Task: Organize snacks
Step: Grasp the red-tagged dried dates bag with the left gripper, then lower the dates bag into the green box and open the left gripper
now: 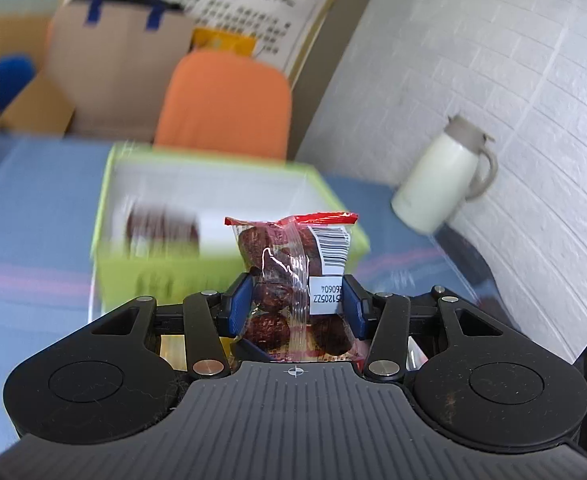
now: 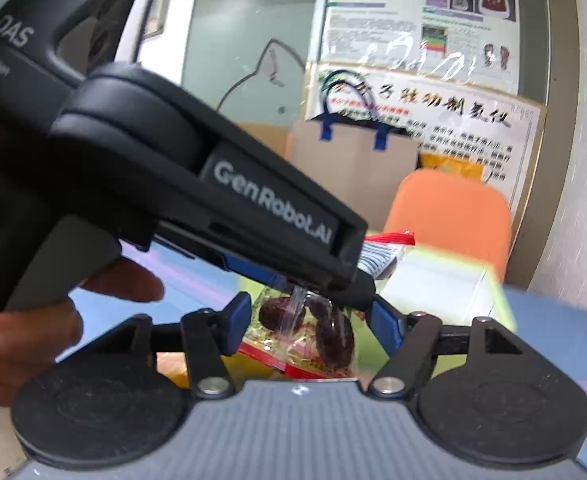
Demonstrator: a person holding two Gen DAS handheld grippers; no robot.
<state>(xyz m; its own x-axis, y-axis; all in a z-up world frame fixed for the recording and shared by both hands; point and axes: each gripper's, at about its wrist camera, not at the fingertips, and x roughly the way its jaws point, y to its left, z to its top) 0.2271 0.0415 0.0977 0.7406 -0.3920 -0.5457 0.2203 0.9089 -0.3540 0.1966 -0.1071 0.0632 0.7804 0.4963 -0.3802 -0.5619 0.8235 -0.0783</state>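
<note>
Because the bag of dried red fruit [image 1: 293,280] has to go somewhere tidy, the left gripper [image 1: 296,306] keeps its blue pads clamped on the bag's middle, holding it upright with the red seal on top and the barcode label facing the camera. Beyond it sits the green box [image 1: 333,204] on the blue table [image 1: 33,208], another dark packet already inside, so the box is probably where this bag belongs. A white jug [image 1: 437,184] stands apart by the wall; an orange chair [image 1: 229,104] is behind the box.

From the right wrist, the left gripper [image 2: 333,280] crosses in front, held by a hand [image 2: 33,320]. The bag [image 2: 313,332] hangs below it, between the right gripper's [image 2: 309,324] pads. Whether those pads press the film, I cannot tell; they stand close beside it, perhaps to steady the bag.
</note>
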